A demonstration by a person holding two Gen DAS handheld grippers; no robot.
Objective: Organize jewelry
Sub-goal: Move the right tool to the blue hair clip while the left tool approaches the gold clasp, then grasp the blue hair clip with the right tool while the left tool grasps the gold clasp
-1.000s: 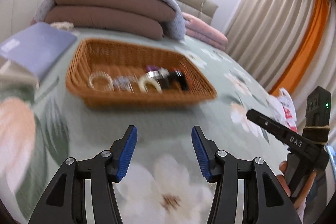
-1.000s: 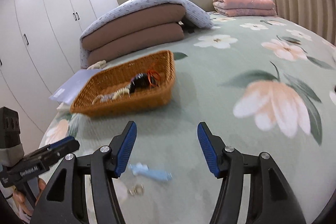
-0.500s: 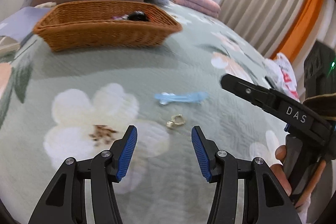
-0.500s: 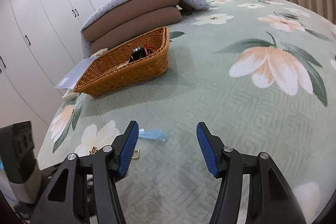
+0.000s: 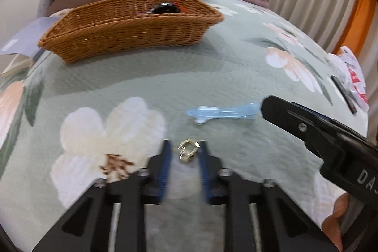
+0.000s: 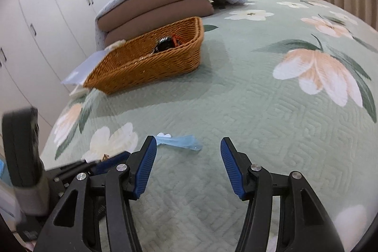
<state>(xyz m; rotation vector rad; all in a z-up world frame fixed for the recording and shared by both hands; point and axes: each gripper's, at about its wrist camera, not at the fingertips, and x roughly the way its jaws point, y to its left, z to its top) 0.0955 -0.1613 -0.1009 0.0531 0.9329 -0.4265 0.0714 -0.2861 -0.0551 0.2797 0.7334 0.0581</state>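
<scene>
Some jewelry already lies in the basket [image 5: 132, 25]. In front of the basket, the left gripper [image 5: 183, 152] has its fingers narrowed around a gold ring [image 5: 187, 150] on the bedspread [image 5: 212, 63]; whether they already pinch it is unclear. A blue hair clip [image 6: 179, 142] lies just beyond, before the spread-open right gripper [image 6: 188, 150]. Both pieces remain to be put away.

bright indoor, even | soft shadows | motion blur | fisheye edges
</scene>
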